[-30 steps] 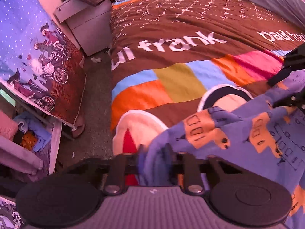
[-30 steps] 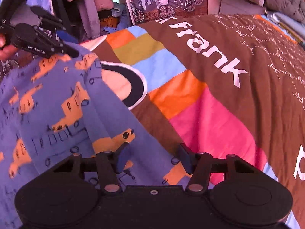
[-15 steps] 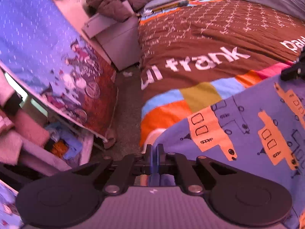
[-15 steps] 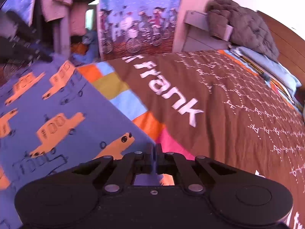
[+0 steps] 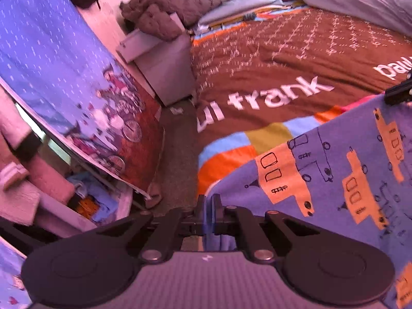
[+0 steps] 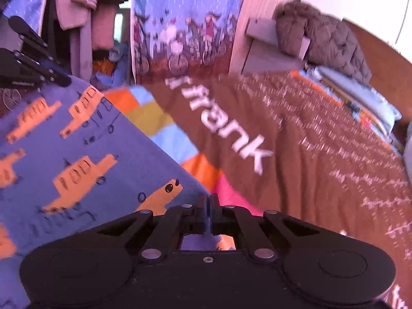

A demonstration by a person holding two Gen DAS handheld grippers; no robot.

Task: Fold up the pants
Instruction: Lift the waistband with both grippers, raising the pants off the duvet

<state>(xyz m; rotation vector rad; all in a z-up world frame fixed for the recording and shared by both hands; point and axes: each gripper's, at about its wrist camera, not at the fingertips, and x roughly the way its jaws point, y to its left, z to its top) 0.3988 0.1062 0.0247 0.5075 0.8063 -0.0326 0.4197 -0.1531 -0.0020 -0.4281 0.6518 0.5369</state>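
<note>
The pants [image 5: 334,170] are purple-blue cloth printed with orange trucks, stretched taut above the bed. My left gripper [image 5: 208,200] is shut on one corner of the cloth's edge. In the right wrist view the pants [image 6: 64,159] fill the left side, and my right gripper [image 6: 208,200] is shut on the opposite corner. The right gripper's tip [image 5: 397,92] shows at the far right edge of the left wrist view. The left gripper [image 6: 33,74] shows at the upper left of the right wrist view, pinching the cloth.
Under the pants lies a brown bedspread [image 5: 296,59] with white lettering and coloured blocks. A grey nightstand [image 5: 164,69] with a quilted jacket [image 5: 175,5] stands beside the bed. A printed curtain [image 5: 64,77] hangs left; carpet floor [image 5: 177,159] runs between. Clothes [image 6: 82,7] hang behind.
Both grippers closed on the pants' edge and rose, lifting the crumpled cloth off the bed and pulling it taut. Both views tilted up toward the headboard.
</note>
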